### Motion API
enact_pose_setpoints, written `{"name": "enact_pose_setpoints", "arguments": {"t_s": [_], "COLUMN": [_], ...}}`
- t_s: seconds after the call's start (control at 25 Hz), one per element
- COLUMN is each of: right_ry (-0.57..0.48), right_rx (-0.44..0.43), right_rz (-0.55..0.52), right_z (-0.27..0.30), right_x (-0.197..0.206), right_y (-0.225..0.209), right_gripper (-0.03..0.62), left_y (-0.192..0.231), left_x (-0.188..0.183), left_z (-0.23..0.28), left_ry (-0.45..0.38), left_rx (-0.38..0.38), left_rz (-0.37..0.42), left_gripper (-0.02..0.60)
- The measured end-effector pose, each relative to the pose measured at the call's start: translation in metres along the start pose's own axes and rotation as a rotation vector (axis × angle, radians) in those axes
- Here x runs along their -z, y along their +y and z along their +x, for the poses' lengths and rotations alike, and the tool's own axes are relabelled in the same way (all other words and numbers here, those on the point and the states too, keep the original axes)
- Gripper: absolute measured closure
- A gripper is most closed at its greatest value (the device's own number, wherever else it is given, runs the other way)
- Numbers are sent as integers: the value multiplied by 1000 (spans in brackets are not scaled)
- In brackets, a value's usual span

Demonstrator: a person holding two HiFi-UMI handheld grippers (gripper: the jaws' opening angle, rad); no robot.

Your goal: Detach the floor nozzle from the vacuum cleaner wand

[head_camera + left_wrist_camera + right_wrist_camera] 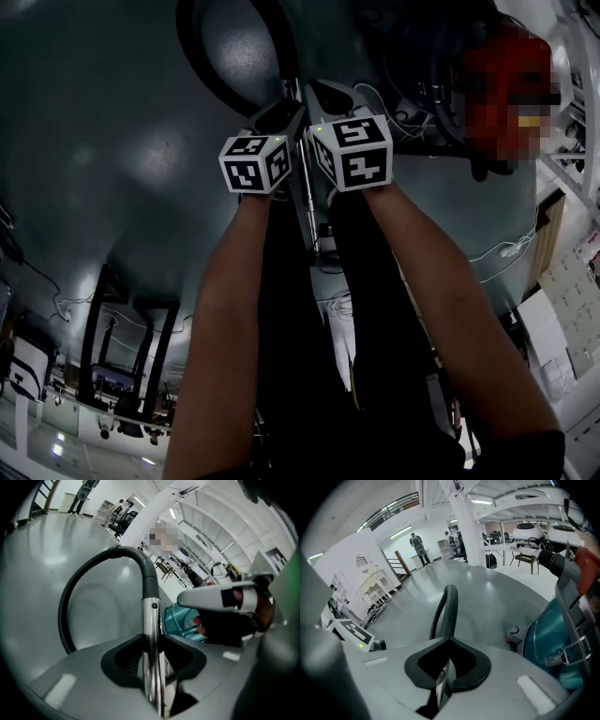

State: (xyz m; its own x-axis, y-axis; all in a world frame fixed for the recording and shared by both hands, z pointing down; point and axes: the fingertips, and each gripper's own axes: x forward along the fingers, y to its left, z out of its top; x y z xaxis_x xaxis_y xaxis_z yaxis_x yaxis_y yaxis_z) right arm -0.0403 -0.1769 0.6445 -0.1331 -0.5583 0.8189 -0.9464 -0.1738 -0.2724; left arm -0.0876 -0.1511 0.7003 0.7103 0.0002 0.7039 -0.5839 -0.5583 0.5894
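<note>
The chrome wand (307, 211) rises between my two grippers, and its black hose (202, 66) loops off beyond them. My left gripper (281, 111) is shut on the wand (151, 620), one pad on each side of the tube, just below the black cuff of the hose (75, 588). Right beside it, my right gripper (328, 96) has its jaws shut tip to tip (449, 640). The black hose end (447, 609) rises past those tips, and a strip of chrome shows under them. The teal vacuum body (555, 634) stands at the right. No floor nozzle is in view.
The grey floor (112, 141) lies all round. White cables (506, 248) trail at the right, and black stands (131, 347) are at the lower left. Far off stand a person (415, 543), a staircase (401, 564), chairs and desks (164, 566).
</note>
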Motion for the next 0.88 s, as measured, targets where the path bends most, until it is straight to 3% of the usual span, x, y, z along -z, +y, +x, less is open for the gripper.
{"name": "enact_pose_setpoints", "arguments": {"t_s": [0.08,0.12,0.2,0.48,0.72,0.88], "right_ry": [-7,-5,10,86,140,153], "right_rx": [-29,-48,-90,-155,-231,-239], "right_rz": [-4,2,21,46,84,118], "right_z": [2,5,11,30,37,41], "right_x": [-7,-9,-15,-24,-17,-17], "right_y": [1,2,4,3,11,9], "right_gripper": [589,530,474,424,428,433], "left_y": [-5,-8,-12,-13,-15,-21], "left_x": [3,5,9,14,14,16], "left_z": [-1,-2,-4,-11,-12,-13], "left_ry": [-1,1,6,-6,0,3], "left_rx": [7,12,23,29,60,96], "left_rz": [6,10,16,15,21,31], "left_gripper": [436,436,436,436,436,436]}}
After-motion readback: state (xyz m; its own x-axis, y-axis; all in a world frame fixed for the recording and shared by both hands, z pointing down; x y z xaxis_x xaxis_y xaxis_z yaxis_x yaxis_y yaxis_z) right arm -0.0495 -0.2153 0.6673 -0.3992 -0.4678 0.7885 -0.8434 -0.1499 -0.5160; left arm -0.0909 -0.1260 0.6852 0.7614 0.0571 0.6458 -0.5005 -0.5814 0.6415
